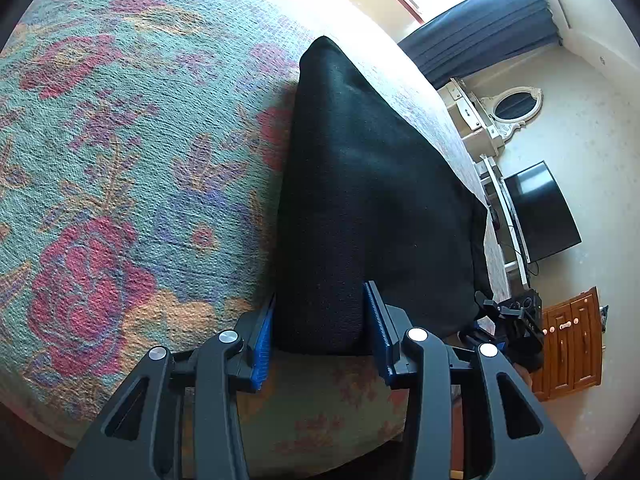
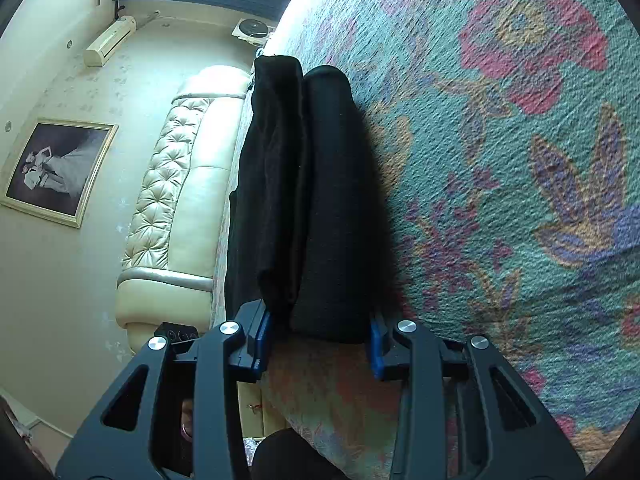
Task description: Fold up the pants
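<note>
A bedroom with cream walls fills the edges of both views, and most of each frame is taken by a bed spread [image 1: 120, 140] of rough weave, teal with red, orange and violet flowers, which also covers the right half of the right wrist view [image 2: 520, 160]. On it lie the black pants [image 1: 360, 200], folded into a thick, long bundle of dark knit cloth; in the right wrist view the pants [image 2: 320, 200] show as two stacked folds with rounded edges, side by side. Their long axis runs from the bottom centre of each frame up and away toward the top centre, the near end lying between the gripper fingers. In the left wrist view, a dark curtain [image 1: 480, 40] hangs at the upper right below a bright window, with a black screen [image 1: 540, 212] and a wooden cabinet [image 1: 568, 340] at the right edge. In the right wrist view, a tufted cream headboard [image 2: 180, 180] stands at centre left, with a framed picture [image 2: 56, 168] on the wall beside it. The left gripper [image 1: 322, 320] stands wide, its blue pads flanking the near end of the bundle; whether they press it I cannot tell. The right gripper [image 2: 320, 332] is likewise spread wide about the near end.
</note>
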`<state>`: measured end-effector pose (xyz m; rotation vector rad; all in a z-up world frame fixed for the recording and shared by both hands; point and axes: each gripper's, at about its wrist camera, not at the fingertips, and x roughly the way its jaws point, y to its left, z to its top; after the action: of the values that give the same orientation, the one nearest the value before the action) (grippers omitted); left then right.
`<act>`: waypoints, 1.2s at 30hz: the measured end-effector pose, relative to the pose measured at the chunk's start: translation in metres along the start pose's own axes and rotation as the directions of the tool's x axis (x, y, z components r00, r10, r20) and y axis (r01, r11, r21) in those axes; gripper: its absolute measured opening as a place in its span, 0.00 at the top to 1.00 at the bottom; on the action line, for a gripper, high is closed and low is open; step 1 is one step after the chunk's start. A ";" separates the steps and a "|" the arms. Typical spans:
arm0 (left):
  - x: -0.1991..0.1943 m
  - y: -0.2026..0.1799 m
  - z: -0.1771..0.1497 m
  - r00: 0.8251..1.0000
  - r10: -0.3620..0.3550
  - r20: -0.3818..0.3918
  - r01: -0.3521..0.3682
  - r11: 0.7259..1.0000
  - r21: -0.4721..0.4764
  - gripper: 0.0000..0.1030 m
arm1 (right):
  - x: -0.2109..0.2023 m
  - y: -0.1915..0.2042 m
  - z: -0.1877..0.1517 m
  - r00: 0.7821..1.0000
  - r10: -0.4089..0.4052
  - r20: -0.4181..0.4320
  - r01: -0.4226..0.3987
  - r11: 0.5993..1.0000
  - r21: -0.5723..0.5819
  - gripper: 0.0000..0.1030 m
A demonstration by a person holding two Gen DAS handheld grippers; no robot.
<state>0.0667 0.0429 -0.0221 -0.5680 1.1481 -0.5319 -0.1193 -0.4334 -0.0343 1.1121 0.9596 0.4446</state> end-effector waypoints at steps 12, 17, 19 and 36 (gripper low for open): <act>-0.003 0.019 0.004 0.992 -0.128 0.002 0.127 0.983 -0.132 0.46 | -0.007 -0.008 0.005 0.999 0.039 -0.009 -0.039 0.999 0.020 0.63; -0.019 0.013 0.001 0.999 -0.015 0.041 0.020 0.991 -0.131 0.31 | -0.019 -0.010 0.007 0.999 0.047 0.002 -0.047 0.997 0.059 0.55; -0.023 0.005 -0.001 0.995 0.082 0.050 -0.077 0.993 -0.093 0.28 | -0.026 -0.009 0.007 0.999 0.032 0.013 -0.033 0.997 0.069 0.52; -0.050 -0.054 -0.040 0.824 0.516 0.234 -0.557 0.813 0.171 0.19 | -0.046 0.030 -0.019 0.946 -0.321 0.038 0.323 0.943 -0.083 0.14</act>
<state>0.0072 0.0302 0.0358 -0.0635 1.0001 -0.1111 -0.1556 -0.4436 0.0094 0.8587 1.0687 0.2037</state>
